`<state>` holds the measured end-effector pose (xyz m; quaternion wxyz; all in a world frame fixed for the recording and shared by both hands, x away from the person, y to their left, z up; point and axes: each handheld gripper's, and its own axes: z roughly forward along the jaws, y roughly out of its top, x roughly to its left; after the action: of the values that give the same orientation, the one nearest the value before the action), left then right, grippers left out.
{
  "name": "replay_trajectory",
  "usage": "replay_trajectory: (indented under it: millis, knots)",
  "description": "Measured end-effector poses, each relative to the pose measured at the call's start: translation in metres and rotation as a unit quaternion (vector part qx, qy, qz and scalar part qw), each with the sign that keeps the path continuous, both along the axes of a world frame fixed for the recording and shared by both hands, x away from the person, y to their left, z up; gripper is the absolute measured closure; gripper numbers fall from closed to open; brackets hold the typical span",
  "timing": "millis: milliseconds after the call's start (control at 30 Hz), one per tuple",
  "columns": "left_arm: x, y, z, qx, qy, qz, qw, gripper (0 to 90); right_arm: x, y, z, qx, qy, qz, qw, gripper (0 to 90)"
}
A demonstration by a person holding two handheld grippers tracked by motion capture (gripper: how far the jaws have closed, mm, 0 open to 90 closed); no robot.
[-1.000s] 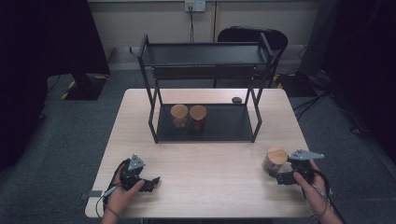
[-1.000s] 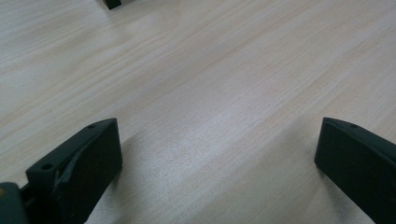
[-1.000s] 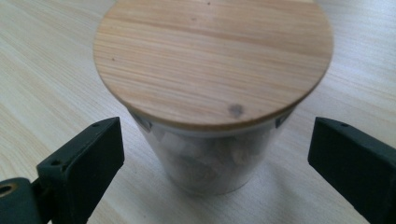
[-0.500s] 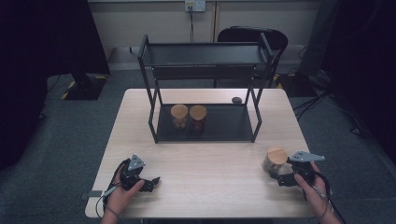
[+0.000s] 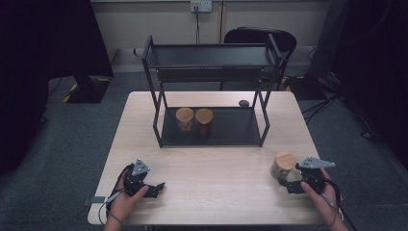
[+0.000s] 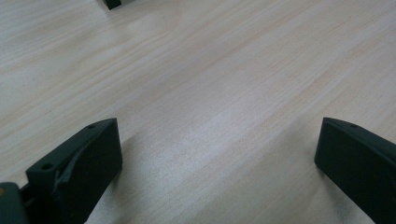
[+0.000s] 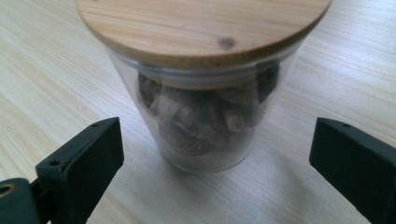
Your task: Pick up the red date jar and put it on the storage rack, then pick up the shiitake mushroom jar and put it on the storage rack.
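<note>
The clear glass jar with a round wooden lid point(image 7: 205, 84) looks rigid, slippery, breakable; right gripper point(image 7: 210, 163) fingers spread wide should clamp mid-wall; left gripper point(image 6: 215, 163) fingers gape empty.

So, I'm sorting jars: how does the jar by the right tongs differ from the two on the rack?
The near jar stands alone on the bare table, between the open right tongs; the rack jars stand side by side on the rack's bottom shelf, far from either tongs. All have wooden lids, clear walls and dark contents.
</note>
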<state>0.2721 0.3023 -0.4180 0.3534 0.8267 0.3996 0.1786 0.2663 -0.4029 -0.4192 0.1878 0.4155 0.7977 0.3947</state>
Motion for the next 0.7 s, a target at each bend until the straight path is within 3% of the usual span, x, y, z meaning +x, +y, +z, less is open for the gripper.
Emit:
replay_trajectory:
  millis: [700]
  knots:
    - [0.0,0.0,0.0,0.0,0.0,0.0,1.0,0.4,0.0,0.0022,-0.0005,0.008,-0.015,0.002,0.9999,2.3]
